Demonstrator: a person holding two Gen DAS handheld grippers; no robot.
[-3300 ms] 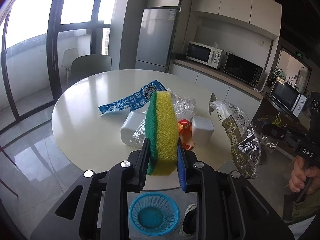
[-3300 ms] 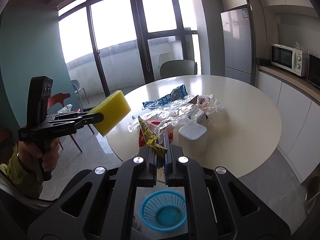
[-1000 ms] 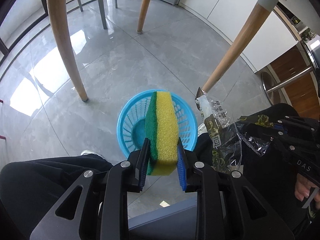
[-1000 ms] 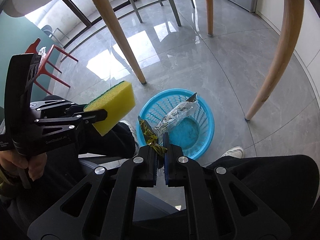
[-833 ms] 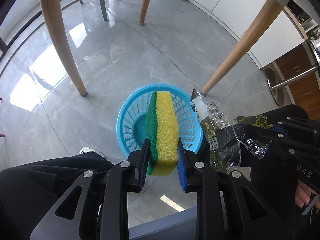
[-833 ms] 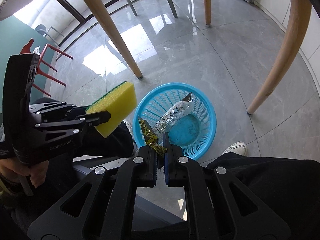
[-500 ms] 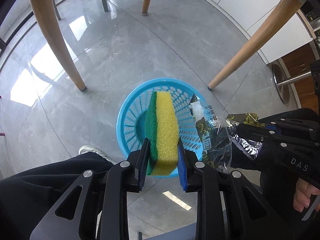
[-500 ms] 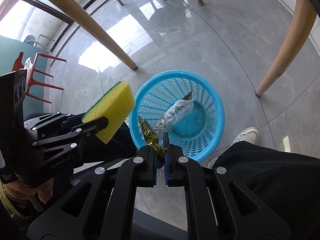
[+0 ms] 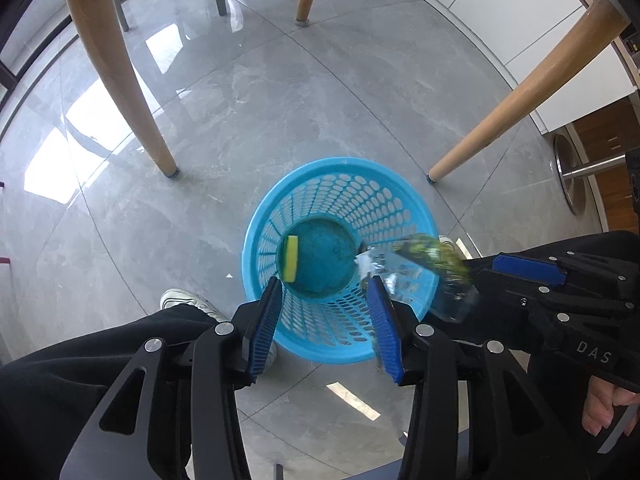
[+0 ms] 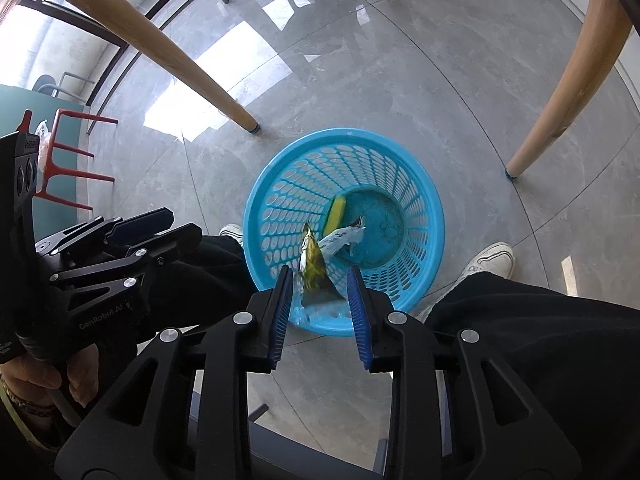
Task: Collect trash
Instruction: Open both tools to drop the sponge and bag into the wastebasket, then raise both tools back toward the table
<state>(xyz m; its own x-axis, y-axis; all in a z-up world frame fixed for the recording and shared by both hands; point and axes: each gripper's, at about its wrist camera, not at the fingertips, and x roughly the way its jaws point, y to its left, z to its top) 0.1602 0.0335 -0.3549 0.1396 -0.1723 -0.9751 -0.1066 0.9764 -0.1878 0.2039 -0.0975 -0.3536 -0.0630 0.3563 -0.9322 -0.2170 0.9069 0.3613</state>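
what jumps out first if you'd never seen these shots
The bright blue basket on the grey floor, dead centre between the open left gripper's fingers. A yellow sponge lies at its bottom, and a crinkly wrapper hangs blurred over the rim, between the open right gripper's fingers.

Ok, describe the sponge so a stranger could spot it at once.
Look at the round blue basket standing on the grey tiled floor between the wooden table legs. The sponge rests deep inside, against the wall at the bottom. It is a solid yellow block, unlike the crinkly clear wrapper nearby.
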